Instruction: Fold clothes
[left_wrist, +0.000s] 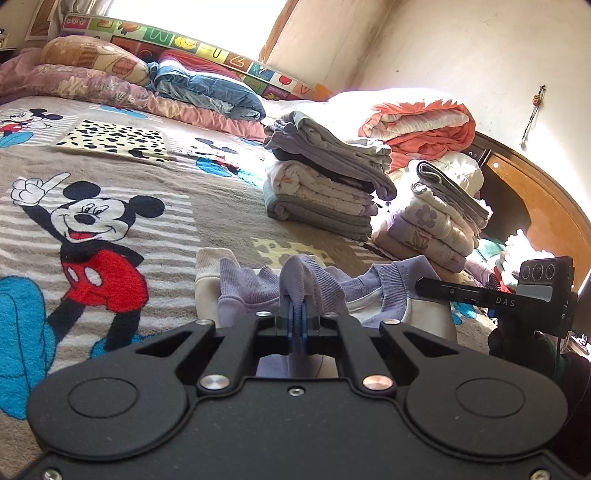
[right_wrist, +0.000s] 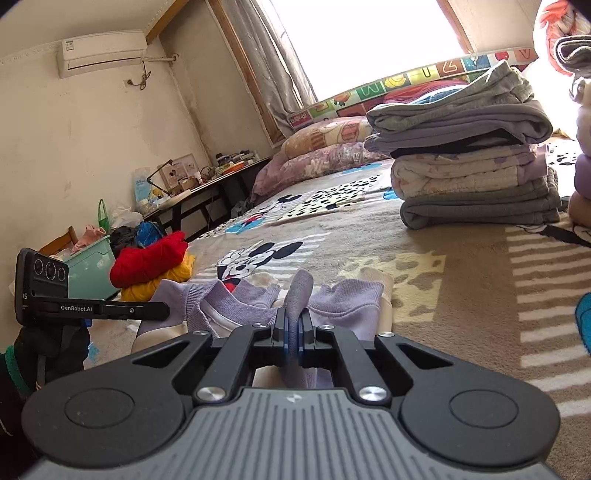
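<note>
I find both the left claw (left_wrist: 296, 314) and right claw (right_wrist: 293, 325) clamped on the lilac garment (left_wrist: 255, 291), bunched low over the bed (left_wrist: 207, 206) directly ahead, its long axis running crosswise between them.

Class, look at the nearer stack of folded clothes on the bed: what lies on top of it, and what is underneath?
On the stack of folded clothes, grey folded garments lie uppermost. Beneath it spreads the Mickey Mouse blanket. The blanket's pattern directly under the stack is covered and cannot be seen.
</note>
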